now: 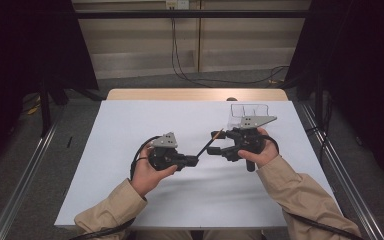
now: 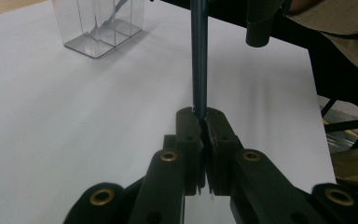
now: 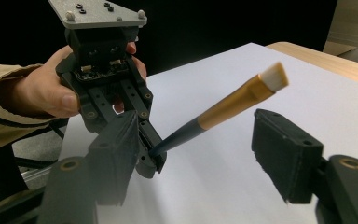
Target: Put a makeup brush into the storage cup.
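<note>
The left gripper [image 1: 194, 160] is clamped on the dark handle end of a brush [image 1: 209, 144] (gold ferrule, pale bristles), held above the middle of the white table [image 1: 130, 150]. The right gripper [image 1: 215, 142] stands with jaws apart around the bristle end, not touching it. A clear plastic holder [image 1: 250, 111] stands near the table's far right corner.

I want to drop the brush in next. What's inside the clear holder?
The holder has clear dividers, and one slim grey thing leans in a back compartment; what it is can't be told. Its top is cut off.
</note>
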A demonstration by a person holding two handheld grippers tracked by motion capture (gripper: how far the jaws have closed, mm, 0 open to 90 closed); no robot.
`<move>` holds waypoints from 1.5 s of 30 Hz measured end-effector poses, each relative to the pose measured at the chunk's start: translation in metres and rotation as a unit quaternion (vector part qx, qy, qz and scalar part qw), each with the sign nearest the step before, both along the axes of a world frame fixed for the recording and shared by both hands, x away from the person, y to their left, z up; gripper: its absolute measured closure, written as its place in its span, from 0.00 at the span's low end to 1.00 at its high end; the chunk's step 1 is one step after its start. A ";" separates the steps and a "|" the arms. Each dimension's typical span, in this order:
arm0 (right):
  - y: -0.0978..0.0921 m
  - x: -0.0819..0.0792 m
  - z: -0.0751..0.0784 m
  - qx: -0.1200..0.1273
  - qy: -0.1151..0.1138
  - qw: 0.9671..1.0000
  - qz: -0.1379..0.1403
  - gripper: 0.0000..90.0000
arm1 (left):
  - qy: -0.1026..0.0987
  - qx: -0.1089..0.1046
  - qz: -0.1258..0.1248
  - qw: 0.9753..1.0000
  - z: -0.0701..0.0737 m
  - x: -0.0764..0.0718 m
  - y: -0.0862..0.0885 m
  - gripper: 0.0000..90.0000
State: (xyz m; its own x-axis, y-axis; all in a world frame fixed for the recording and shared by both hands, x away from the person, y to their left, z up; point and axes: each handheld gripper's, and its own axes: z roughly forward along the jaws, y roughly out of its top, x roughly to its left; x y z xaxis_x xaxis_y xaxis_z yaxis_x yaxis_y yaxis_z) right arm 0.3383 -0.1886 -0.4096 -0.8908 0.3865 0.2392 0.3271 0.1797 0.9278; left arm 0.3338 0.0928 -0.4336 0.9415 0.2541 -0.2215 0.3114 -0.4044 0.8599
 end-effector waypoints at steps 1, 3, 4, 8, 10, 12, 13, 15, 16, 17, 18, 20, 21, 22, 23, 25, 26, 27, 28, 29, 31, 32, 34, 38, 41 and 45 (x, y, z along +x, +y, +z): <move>0.000 0.000 0.000 0.000 0.001 1.000 -0.001 0.41 | 0.000 -0.001 0.000 1.000 0.000 0.000 0.000 0.95; -0.001 0.000 0.000 -0.001 0.005 1.000 0.004 0.48 | -0.002 -0.003 0.002 1.000 0.000 0.000 0.000 0.95; -0.001 0.000 0.000 -0.003 0.006 1.000 0.003 0.49 | -0.001 -0.004 0.002 1.000 0.001 0.000 0.000 0.95; -0.001 0.000 0.000 0.001 0.009 1.000 0.001 0.63 | -0.003 -0.006 0.005 1.000 0.001 0.000 -0.001 0.95; -0.001 0.000 0.000 0.008 0.013 1.000 0.003 0.70 | -0.002 -0.007 0.004 1.000 0.001 0.000 -0.002 0.95; -0.001 0.000 0.001 0.010 0.015 1.000 0.002 0.74 | -0.003 -0.009 0.003 1.000 0.001 0.001 -0.002 0.95; -0.001 0.000 0.001 0.012 0.017 1.000 0.002 0.76 | -0.003 -0.008 0.004 1.000 0.001 0.001 -0.003 0.95; -0.002 0.000 0.001 0.015 0.018 1.000 0.000 0.82 | -0.002 -0.010 0.004 1.000 0.000 0.001 -0.004 0.95; -0.002 0.000 0.002 0.017 0.020 1.000 -0.001 0.83 | -0.002 -0.011 0.004 1.000 0.000 0.001 -0.004 0.95; -0.002 0.000 0.002 0.019 0.022 1.000 -0.002 0.83 | -0.001 -0.011 0.004 1.000 0.000 0.002 -0.005 0.95; -0.002 0.000 0.002 0.021 0.024 0.999 -0.002 0.83 | 0.000 -0.012 0.005 1.000 0.000 0.002 -0.005 0.95; -0.003 0.001 0.002 0.024 0.029 0.999 -0.004 0.84 | 0.000 -0.015 0.004 1.000 -0.001 0.003 -0.006 0.95; -0.003 0.001 0.002 0.028 0.032 0.999 -0.004 0.84 | 0.003 -0.018 0.004 1.000 -0.002 0.003 -0.007 0.95; -0.003 0.001 0.002 0.029 0.033 0.999 -0.005 0.84 | 0.004 -0.018 0.004 1.000 -0.002 0.003 -0.008 0.95; -0.003 0.002 0.002 0.031 0.035 0.999 -0.008 0.84 | 0.005 -0.018 0.004 1.000 -0.003 0.003 -0.009 0.95; -0.003 0.002 0.002 0.038 0.039 0.999 -0.006 0.85 | 0.005 -0.016 0.003 1.000 -0.003 0.003 -0.012 0.95; -0.002 0.003 0.002 0.041 0.041 0.998 -0.005 0.86 | 0.005 -0.016 0.002 1.000 -0.004 0.003 -0.013 0.95; -0.002 0.003 0.003 0.042 0.042 0.998 -0.003 0.87 | 0.006 -0.013 0.001 1.000 -0.003 0.003 -0.014 0.95; -0.002 0.003 0.003 0.043 0.043 0.998 -0.002 0.88 | 0.004 -0.013 0.001 1.000 -0.004 0.003 -0.015 0.95; -0.001 0.003 0.004 0.044 0.045 0.998 -0.002 0.89 | 0.004 -0.011 0.000 1.000 -0.004 0.004 -0.016 0.95; -0.001 0.003 0.004 0.049 0.051 0.997 -0.001 0.90 | 0.005 -0.012 -0.002 1.000 -0.004 0.004 -0.018 0.95; -0.001 0.003 0.005 0.050 0.054 0.997 0.002 0.91 | 0.008 -0.012 -0.002 1.000 -0.004 0.003 -0.020 0.95; -0.001 0.003 0.006 0.050 0.057 0.997 0.004 0.92 | 0.008 -0.015 -0.003 1.000 -0.005 0.004 -0.021 0.95; 0.000 0.003 0.006 0.050 0.059 0.997 0.003 0.93 | 0.014 -0.019 -0.003 1.000 -0.008 0.005 -0.023 0.95; 0.000 0.004 0.005 0.052 0.065 0.997 0.004 0.93 | 0.018 -0.019 -0.005 1.000 -0.009 0.005 -0.024 0.94; 0.001 0.004 0.004 0.054 0.065 0.996 0.006 0.93 | 0.025 -0.027 -0.009 0.999 -0.010 0.005 -0.026 0.91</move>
